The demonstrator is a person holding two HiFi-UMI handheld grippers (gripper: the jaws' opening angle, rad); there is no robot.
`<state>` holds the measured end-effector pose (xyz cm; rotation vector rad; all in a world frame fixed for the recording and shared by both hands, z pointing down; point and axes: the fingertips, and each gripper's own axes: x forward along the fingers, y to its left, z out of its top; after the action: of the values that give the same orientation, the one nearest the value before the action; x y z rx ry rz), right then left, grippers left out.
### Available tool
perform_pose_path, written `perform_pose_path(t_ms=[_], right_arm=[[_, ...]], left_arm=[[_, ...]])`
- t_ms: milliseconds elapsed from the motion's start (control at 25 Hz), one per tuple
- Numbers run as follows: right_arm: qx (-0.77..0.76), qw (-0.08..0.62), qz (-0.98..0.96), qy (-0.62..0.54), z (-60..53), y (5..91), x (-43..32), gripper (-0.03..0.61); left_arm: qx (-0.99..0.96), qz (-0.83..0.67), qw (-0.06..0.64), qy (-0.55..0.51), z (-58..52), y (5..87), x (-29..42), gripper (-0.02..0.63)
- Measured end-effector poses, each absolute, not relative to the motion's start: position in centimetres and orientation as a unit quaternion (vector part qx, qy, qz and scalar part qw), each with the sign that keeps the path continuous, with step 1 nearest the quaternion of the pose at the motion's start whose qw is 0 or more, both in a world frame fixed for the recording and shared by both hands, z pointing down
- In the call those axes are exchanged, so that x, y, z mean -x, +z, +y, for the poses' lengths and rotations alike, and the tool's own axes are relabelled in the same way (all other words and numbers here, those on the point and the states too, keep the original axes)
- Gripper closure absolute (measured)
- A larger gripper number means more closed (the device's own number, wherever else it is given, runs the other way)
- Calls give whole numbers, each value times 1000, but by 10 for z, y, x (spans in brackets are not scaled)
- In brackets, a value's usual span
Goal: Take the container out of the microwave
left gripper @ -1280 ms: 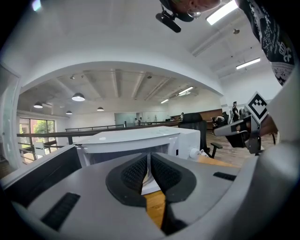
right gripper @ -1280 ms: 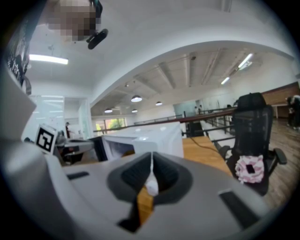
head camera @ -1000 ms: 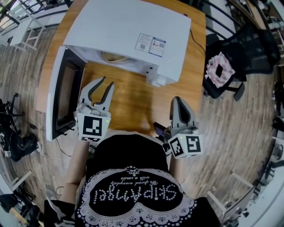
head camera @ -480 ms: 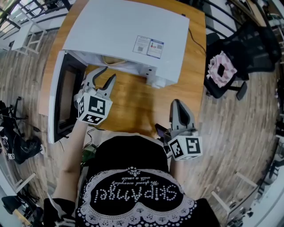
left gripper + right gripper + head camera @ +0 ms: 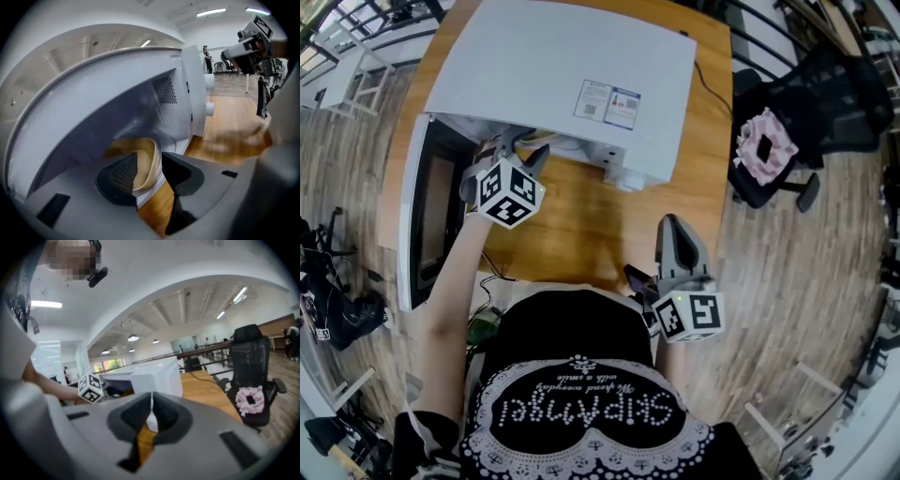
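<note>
The microwave (image 5: pixel 562 84) stands on the wooden table (image 5: pixel 581 225) with its door (image 5: pixel 417 225) swung fully open to its left side, so the step in hand looks like the reach into the cavity. The container (image 5: pixel 143 161), a cream-coloured bowl, sits inside the microwave just behind its front sill. The left gripper (image 5: pixel 520 150) is at the microwave's mouth, and its jaws have just been opening and now stand wide. In the left gripper view the bowl's rim shows in line with the gap, but the pads are not pressing on it. The next move probably calls for easing one jaw inside the rim and one outside, then closing. The bowl would then be lifted over the sill, under the cavity's roof. The bare table in front of the microwave gives room to draw back, though the open door crowds the left arm. The right gripper (image 5: pixel 675 246) hangs well in front of the microwave, its jaws together on nothing.
</note>
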<state>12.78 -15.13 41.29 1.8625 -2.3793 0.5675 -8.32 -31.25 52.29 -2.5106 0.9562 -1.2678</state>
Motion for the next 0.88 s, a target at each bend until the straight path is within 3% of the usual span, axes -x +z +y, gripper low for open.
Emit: perform_pose_path(t_ms=[320, 880], right_arm=[[-610, 35, -768, 192, -159, 417, -131, 545], [-619, 36, -759, 197, -162, 421, -137, 545]], left_arm=[[835, 259, 96, -476, -322, 551, 71, 436], [821, 237, 102, -509, -329, 569, 74, 534]])
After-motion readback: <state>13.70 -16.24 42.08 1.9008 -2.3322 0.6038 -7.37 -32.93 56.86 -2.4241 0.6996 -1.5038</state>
